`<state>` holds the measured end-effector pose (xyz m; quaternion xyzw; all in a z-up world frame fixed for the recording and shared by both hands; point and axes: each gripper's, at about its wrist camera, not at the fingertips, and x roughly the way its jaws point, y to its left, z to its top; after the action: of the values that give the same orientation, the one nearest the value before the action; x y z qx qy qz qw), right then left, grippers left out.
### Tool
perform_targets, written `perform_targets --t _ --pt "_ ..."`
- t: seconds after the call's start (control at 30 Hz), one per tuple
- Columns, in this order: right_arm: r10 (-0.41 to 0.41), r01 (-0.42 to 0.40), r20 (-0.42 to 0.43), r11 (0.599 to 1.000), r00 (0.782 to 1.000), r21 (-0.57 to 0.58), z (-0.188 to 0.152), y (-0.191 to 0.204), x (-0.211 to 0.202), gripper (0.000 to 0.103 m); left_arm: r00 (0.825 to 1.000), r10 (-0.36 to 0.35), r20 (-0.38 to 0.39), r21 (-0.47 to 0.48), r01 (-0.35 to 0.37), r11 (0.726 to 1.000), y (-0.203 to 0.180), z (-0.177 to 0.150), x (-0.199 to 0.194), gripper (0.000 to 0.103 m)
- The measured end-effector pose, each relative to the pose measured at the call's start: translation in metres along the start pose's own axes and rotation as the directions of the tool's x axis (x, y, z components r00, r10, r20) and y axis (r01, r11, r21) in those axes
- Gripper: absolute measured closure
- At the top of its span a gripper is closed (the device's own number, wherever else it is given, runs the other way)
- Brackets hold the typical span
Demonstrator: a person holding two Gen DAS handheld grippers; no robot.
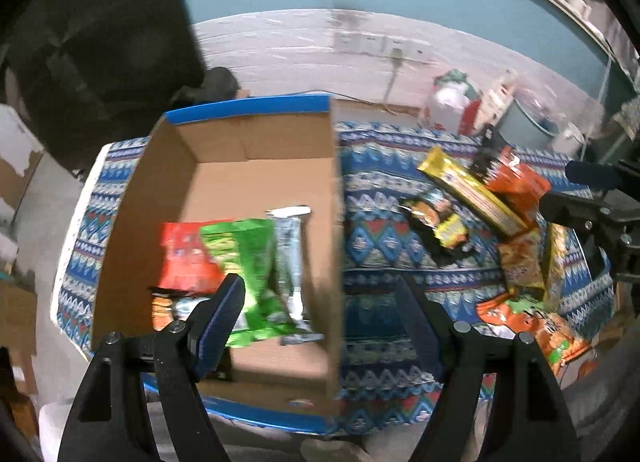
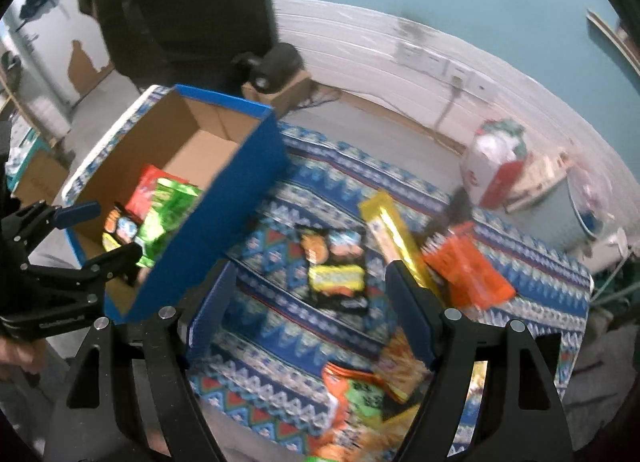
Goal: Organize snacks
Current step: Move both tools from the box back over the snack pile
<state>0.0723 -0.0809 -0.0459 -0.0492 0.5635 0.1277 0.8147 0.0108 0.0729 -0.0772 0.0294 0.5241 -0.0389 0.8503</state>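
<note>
Only left wrist view shows silver packet (image 1: 290, 258) in box (image 1: 256, 133) (both grippers' jaws spread, empty), black packet (image 2: 336, 270) ahead of right gripper (image 2: 308, 302).

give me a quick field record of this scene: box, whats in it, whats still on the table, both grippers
box: open cardboard box with blue outside, on the left part of the patterned tablecloth
in box: red packet, green packet, silver packet, one dark packet partly hidden
still on table: black-and-yellow packet, long yellow box, orange packet, more orange and green packets near the front edge
left gripper: open, empty, above the box's right wall
right gripper: open, empty, above the black-and-yellow packet
</note>
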Motion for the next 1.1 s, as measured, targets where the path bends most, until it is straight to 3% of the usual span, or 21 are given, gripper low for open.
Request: perform_targets --t 0.43,0.8,0.9,1.1 --pt "-0.072 0.074 -0.019 0.989 0.997 0.13 -0.054 -0.077 -0.024 0.025 0.991 -0.102 -0.087 0.096 0.11 0.989 -0.094 0.001 0.016 0.024" --pt "-0.129 0.14 -0.068 0.967 0.989 0.212 -0.104 -0.128 -0.029 0.025 0.954 -0.221 -0.202 0.083 0.241 0.967 -0.167 0.004 0.032 0.024" --pt "-0.141 0.159 -0.091 0.96 0.986 0.232 -0.117 -0.141 -0.027 0.025 0.958 -0.197 -0.211 0.095 0.22 0.971 -0.184 0.004 0.035 0.024" --pt "-0.15 0.182 -0.129 0.941 0.98 0.284 -0.14 -0.166 -0.022 0.025 0.941 -0.184 -0.284 0.134 0.229 0.964 -0.213 -0.005 0.053 0.024"
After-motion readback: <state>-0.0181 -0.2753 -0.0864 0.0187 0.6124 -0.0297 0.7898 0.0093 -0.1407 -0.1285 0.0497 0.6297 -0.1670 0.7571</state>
